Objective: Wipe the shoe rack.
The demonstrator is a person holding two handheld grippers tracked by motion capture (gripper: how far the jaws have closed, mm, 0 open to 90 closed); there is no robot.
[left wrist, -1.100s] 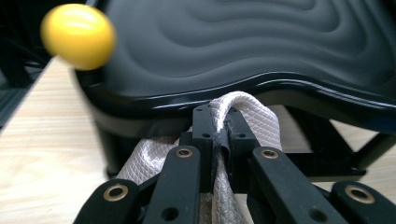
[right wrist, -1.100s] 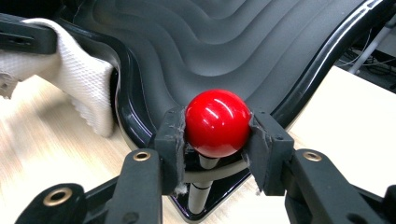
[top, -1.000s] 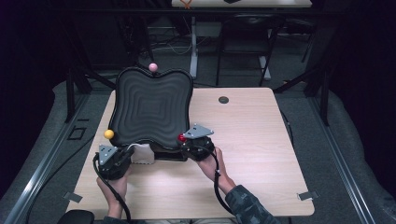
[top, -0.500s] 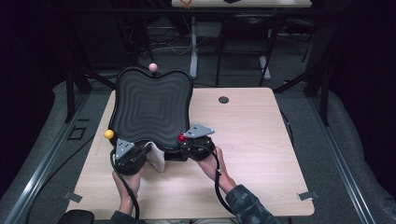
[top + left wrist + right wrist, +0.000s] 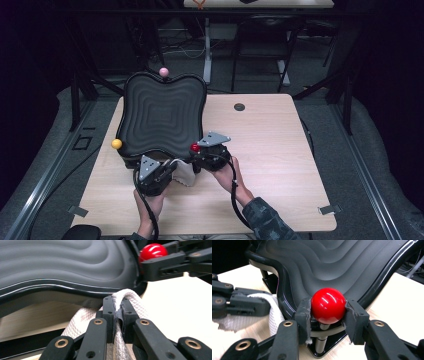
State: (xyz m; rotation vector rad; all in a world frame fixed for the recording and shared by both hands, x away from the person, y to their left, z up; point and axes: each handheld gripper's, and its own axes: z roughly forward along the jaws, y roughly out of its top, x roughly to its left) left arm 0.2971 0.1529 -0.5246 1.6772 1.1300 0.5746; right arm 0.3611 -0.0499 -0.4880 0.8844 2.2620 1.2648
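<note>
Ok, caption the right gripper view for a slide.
Right tongs clamp the red ball at the rippled black tray's corner; left tongs hold a white cloth alongside.

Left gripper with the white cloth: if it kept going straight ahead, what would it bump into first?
Probably the near rim of the wavy black tray. The left gripper, shut on the white cloth, points right at that edge, though the gap is hard to judge.

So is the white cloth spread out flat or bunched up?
Bunched up: the white cloth is folded between the shut left gripper, beside the black tray.
</note>
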